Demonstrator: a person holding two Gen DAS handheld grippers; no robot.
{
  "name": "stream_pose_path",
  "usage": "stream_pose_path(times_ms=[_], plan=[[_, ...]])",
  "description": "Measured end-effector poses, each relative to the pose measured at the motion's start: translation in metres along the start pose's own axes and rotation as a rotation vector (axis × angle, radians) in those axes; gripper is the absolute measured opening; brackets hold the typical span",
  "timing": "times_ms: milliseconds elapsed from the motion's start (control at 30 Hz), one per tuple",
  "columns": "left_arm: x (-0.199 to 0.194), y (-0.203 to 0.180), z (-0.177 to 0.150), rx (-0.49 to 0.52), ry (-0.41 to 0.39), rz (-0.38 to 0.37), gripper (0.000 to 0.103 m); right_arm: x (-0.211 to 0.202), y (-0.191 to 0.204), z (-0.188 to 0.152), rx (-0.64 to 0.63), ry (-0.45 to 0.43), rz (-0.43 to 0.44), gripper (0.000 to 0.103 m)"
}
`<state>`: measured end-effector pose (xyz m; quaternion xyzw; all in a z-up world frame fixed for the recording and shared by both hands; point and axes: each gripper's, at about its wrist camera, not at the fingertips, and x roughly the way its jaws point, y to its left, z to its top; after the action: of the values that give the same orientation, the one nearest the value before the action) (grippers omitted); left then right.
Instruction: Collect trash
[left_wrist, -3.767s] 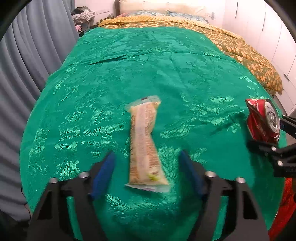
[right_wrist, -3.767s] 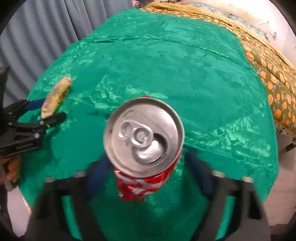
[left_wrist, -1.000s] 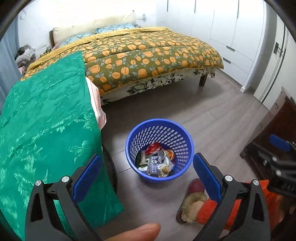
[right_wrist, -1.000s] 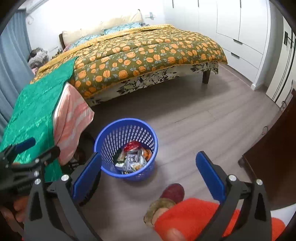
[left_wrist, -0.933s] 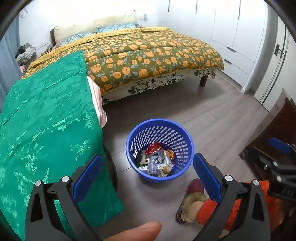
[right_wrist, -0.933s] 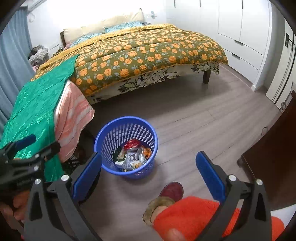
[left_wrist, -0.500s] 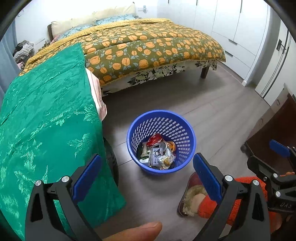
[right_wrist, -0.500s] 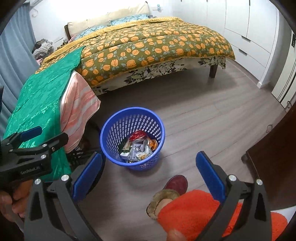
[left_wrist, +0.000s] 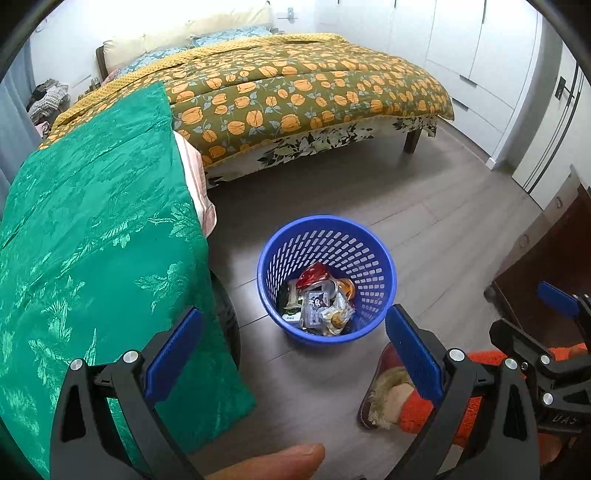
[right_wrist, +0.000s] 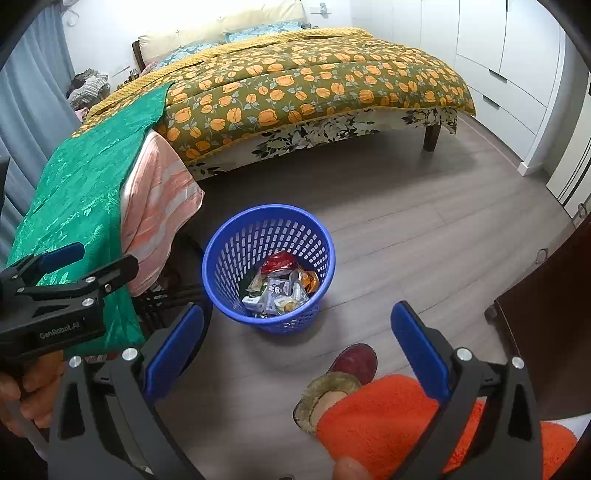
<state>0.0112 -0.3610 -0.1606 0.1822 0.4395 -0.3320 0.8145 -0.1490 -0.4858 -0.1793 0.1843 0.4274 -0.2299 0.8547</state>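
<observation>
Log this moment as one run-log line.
phase: after drop | left gripper: open, empty | right gripper: open, empty | blue basket: on floor, holds trash

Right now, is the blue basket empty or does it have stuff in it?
It has stuff in it. The blue basket stands upright, with wrappers piled at the bottom.

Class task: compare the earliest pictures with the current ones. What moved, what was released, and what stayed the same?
Both grippers swung from the green cloth to above the blue basket. The left gripper let go of the wrapper, the right gripper the red can; both are now open and empty. The green cloth is unchanged.
</observation>
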Motion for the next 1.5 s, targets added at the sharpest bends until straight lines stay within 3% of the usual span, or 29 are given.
stream_pose_path(times_ms=[1500], plan=[[0.000, 0.004, -0.001, 0.001, -0.006, 0.023, 0.098, 0.005, 0.010, 0.000, -0.032, 0.012, 0.006, 0.099]])
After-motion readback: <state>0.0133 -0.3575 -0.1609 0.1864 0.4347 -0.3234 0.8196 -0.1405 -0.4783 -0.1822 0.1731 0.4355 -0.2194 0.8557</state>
